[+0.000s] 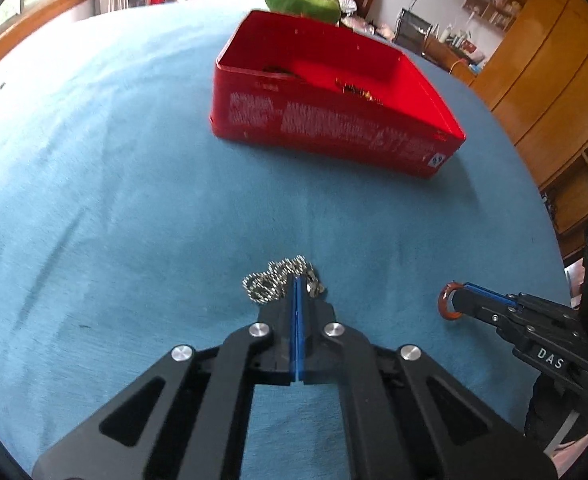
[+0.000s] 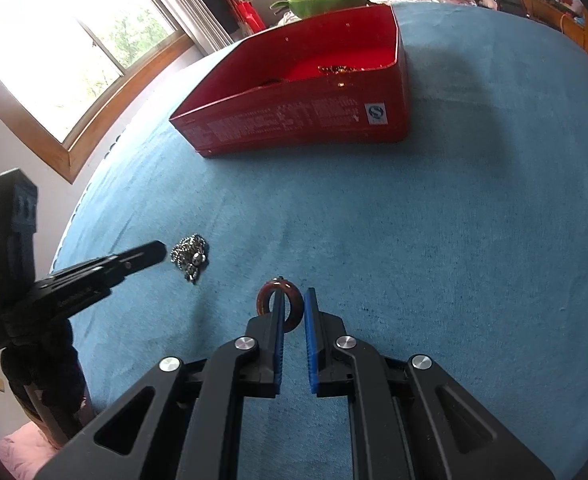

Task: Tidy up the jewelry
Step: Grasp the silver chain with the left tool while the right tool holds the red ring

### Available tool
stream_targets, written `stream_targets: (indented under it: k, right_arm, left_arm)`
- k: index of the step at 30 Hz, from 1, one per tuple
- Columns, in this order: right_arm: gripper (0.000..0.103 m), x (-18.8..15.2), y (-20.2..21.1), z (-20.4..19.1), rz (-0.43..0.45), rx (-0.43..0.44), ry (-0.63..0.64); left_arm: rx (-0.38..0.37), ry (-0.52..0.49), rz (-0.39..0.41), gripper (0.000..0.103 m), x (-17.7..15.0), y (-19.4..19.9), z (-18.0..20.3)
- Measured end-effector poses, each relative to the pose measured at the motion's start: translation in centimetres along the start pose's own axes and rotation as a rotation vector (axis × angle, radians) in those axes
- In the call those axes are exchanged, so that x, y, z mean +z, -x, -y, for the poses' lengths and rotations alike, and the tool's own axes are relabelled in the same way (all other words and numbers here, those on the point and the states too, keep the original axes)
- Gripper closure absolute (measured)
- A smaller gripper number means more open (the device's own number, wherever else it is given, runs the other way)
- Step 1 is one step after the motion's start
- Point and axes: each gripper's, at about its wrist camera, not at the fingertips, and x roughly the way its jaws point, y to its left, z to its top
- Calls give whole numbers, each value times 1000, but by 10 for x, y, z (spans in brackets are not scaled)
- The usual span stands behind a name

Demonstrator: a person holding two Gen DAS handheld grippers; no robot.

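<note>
pinching the chain (image 1: 280, 282), left gripper (image 1: 297, 280) sits low; right gripper (image 2: 294, 300), spread, apparently straddles the ring (image 2: 280, 302).

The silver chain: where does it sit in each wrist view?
Left wrist view: silver chain at lower centre, at the left claw's tip.
Right wrist view: chain at left of centre, just off the left claw's tip.
Shared landmark: the red box beyond it.
</note>
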Motion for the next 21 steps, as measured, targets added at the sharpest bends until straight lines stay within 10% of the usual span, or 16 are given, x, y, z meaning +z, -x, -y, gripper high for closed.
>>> stream_targets:
  k: [5, 9, 18, 21]
  right_arm:
    - [94, -2, -5, 0, -13, 2, -5]
    - [94, -1, -7, 0, -18, 0, -5]
    - [94, 0, -8, 1, -19, 0, -12]
    - [94, 1, -9, 3, -20, 0, -17]
  left_arm:
    - [21, -11, -49, 98, -1, -8, -4]
    - [52, -30, -37, 52, 2, -14, 1]
    - [116, -104, -65, 53, 8, -44, 15]
    - [100, -109, -72, 78, 7, -44, 17]
